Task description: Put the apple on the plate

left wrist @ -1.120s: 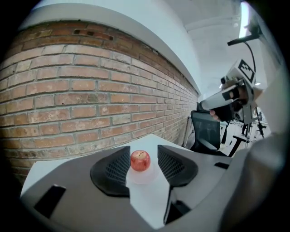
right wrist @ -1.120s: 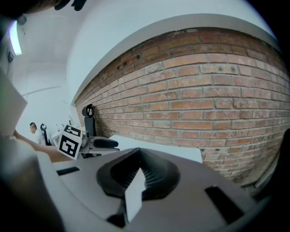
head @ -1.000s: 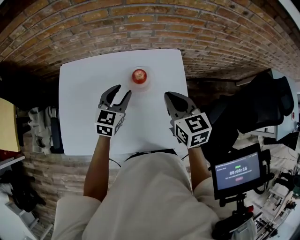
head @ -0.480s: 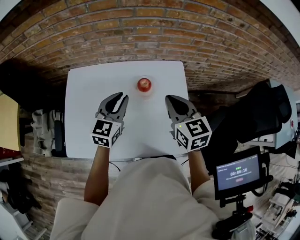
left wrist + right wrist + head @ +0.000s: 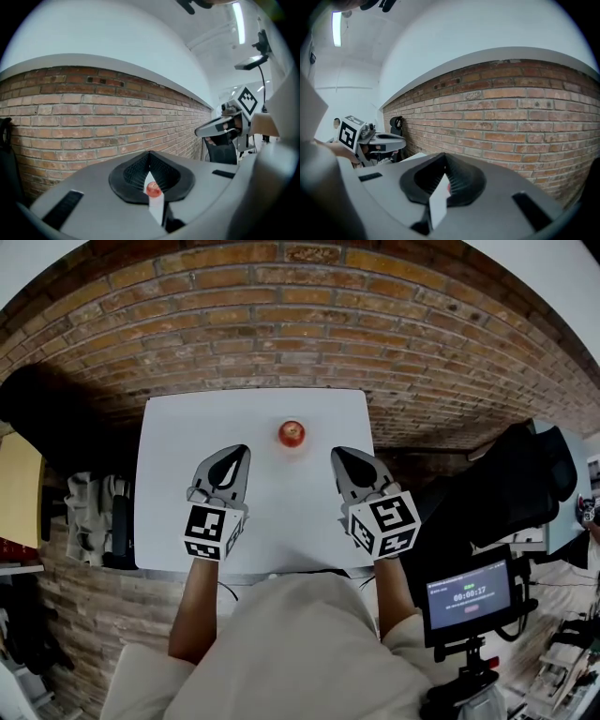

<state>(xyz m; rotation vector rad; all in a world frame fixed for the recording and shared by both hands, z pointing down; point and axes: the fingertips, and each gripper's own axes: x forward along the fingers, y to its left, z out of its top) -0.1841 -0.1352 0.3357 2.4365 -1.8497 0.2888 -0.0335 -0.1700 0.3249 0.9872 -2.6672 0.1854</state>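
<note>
A red apple (image 5: 292, 433) rests near the far edge of the white table (image 5: 178, 446), on a pale plate that barely shows against the tabletop. My left gripper (image 5: 240, 453) hovers to the near left of the apple, shut and empty. On the near right, my right gripper (image 5: 338, 455) is also shut and empty. In the left gripper view the apple (image 5: 153, 189) shows through the slit below the closed jaws of the left gripper (image 5: 150, 154). The right gripper view shows the right gripper (image 5: 444, 157) with its jaws together and the brick wall beyond.
A brick wall (image 5: 300, 315) runs behind the table. A black chair (image 5: 525, 474) stands at the right, and a small monitor on a stand (image 5: 469, 594) at the lower right. Shelving and dark gear (image 5: 89, 512) crowd the left side.
The left jaws have closed from wide open to shut. Both grippers have risen and drawn back a little from the apple, which has not moved.
</note>
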